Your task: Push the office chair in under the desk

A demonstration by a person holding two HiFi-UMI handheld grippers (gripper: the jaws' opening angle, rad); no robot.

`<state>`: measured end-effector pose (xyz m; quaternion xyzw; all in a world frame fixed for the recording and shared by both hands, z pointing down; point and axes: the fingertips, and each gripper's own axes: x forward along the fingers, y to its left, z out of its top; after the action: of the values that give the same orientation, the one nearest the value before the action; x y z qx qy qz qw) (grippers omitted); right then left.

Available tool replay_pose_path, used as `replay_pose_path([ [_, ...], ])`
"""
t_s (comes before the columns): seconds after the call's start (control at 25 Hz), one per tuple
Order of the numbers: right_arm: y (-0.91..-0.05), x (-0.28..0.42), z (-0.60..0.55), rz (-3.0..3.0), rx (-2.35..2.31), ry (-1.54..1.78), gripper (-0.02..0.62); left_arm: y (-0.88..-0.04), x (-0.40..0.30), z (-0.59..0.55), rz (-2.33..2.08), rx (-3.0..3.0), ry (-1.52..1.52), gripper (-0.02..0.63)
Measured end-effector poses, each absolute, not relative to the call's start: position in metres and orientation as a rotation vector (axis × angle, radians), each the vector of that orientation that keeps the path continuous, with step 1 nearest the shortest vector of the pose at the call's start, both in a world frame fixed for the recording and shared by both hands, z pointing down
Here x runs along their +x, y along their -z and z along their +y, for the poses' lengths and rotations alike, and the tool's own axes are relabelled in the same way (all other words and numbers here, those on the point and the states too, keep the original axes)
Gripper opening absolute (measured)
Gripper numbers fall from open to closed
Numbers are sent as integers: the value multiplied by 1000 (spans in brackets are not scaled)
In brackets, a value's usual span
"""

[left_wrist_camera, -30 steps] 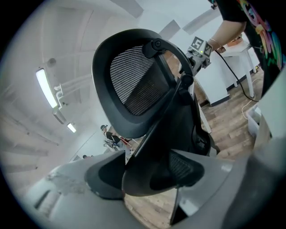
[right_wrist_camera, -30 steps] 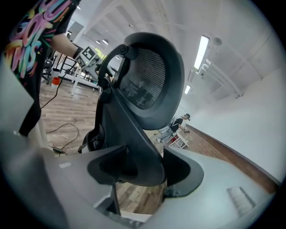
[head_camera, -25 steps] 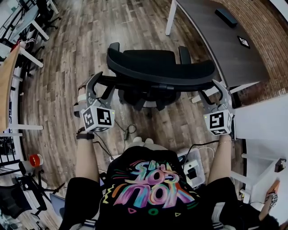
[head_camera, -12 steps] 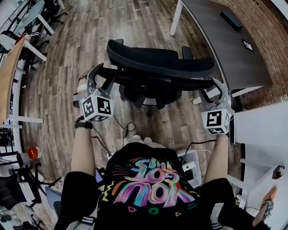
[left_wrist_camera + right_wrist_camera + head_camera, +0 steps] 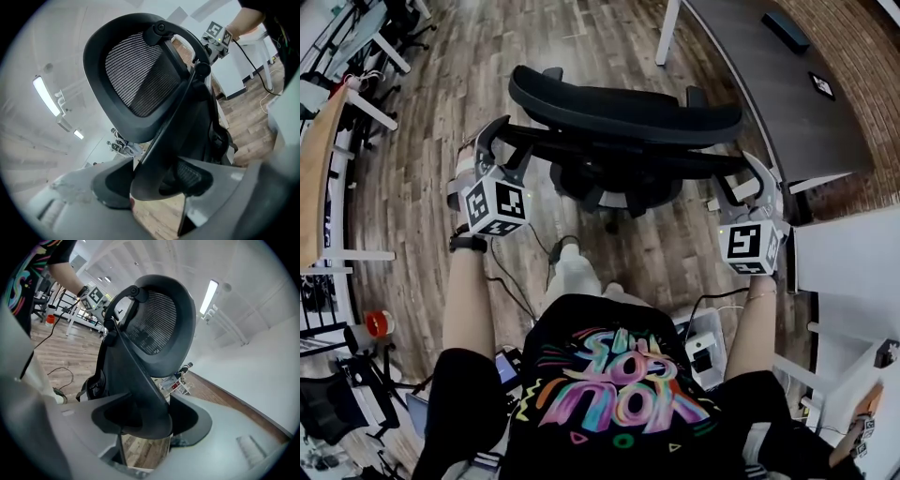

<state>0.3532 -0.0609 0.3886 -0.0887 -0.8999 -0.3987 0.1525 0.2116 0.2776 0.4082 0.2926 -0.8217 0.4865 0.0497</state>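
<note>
Office chair (image 5: 623, 108) stands on the wood floor (image 5: 487, 56) in the head view, beside the dark desk (image 5: 769, 94) and not yet under it. The 2 tongs sit at opposite ends of its back: left gripper (image 5: 499, 141) and right gripper (image 5: 752, 183). Left gripper view: the jaws pinch the black back frame (image 5: 164, 136). Right gripper view: the jaws pinch that frame too, below the mesh (image 5: 154, 326).
</note>
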Motion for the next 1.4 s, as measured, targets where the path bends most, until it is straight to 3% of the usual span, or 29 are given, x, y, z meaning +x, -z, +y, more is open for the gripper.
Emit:
replay_pose_path([
  [0.84,-386,265,-63,-2531,79,1029,250,-405,46,228,-2510,1283,-1534,268],
  [1.12,-405,280,-73,-2510,162,983,250,-419,45,204,-2512,1382,-1556,268],
  [1.4,-384,237,-96,-2514,164,990,250,-401,-3,177,-2515,1392,-1547,268],
])
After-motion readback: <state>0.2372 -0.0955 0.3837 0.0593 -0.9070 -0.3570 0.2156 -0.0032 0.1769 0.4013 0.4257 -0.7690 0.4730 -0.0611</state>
